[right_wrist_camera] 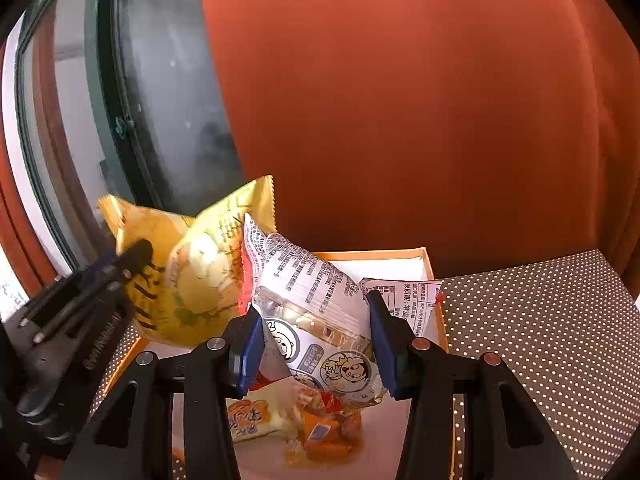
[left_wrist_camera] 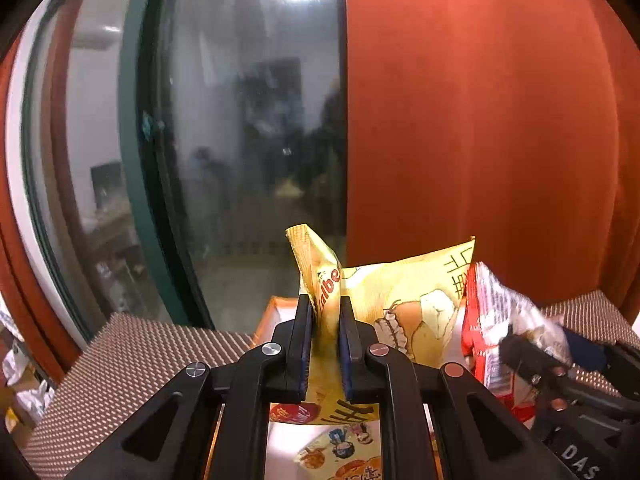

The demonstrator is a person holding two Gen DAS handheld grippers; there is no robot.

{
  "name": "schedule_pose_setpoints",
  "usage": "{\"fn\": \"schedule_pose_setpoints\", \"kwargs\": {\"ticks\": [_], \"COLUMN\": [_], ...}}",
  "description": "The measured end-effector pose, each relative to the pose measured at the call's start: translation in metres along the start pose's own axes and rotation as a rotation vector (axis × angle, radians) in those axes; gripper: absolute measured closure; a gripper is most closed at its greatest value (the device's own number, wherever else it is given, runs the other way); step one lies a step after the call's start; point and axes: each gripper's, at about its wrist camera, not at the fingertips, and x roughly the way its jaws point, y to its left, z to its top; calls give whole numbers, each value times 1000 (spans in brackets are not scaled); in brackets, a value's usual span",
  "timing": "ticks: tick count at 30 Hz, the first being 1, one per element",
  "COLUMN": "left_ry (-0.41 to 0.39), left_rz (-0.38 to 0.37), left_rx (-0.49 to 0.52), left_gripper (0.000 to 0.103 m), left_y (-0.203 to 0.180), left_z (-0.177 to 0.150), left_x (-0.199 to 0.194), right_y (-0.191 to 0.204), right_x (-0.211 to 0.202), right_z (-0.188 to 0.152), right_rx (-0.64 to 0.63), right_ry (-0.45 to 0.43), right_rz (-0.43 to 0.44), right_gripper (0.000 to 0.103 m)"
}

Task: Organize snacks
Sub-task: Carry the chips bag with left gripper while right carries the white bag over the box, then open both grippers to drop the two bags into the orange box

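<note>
My left gripper is shut on a yellow snack packet and holds it upright above an orange-rimmed box. A larger yellow bag stands just right of it. My right gripper is shut on a clear and red snack bag with cartoon faces, held over the same box. In the right wrist view the left gripper grips the yellow packet at the left. The right gripper and its red bag show at the right of the left wrist view.
Several other snack packets lie on the white floor of the box. The box sits on a brown dotted surface. An orange curtain hangs behind, and a dark window with a green frame is at the left.
</note>
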Motion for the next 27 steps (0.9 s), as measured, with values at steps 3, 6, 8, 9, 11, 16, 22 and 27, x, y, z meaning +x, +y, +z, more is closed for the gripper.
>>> {"fn": "schedule_pose_setpoints", "kwargs": {"ticks": [3,6,8,9,11,16,22,27], "left_ry": [99,182,202,216,249,280,241,211], "left_rz": [-39,-58,-48,-50,-57,-64,-27,-22], "left_rx": [-14,9,22,23,19,76,111,113], "left_gripper": [93,89,87,81,72,36,24,7], "left_y": [0,-3,-2,-1,1,-17,-22,-23], "left_z": [-5,-15,-18,-20,-21,-30,-36,-34], "left_x": [25,42,47,49,52,44,36,33], "right_y": [0,2,1,1,-1,2,7,6], "right_x": [15,29,38,41,51,68,78,68], "right_z": [1,3,2,2,1,0,-5,-3], "right_rx": [-12,-23,-17,-14,-4,6,-13,-27], "right_ry": [24,48,69,77,104,170,225,185], "right_rz": [-11,-16,-7,-3,7,31,33,15], "right_gripper": [53,53,53,53,53,53,49,20]}}
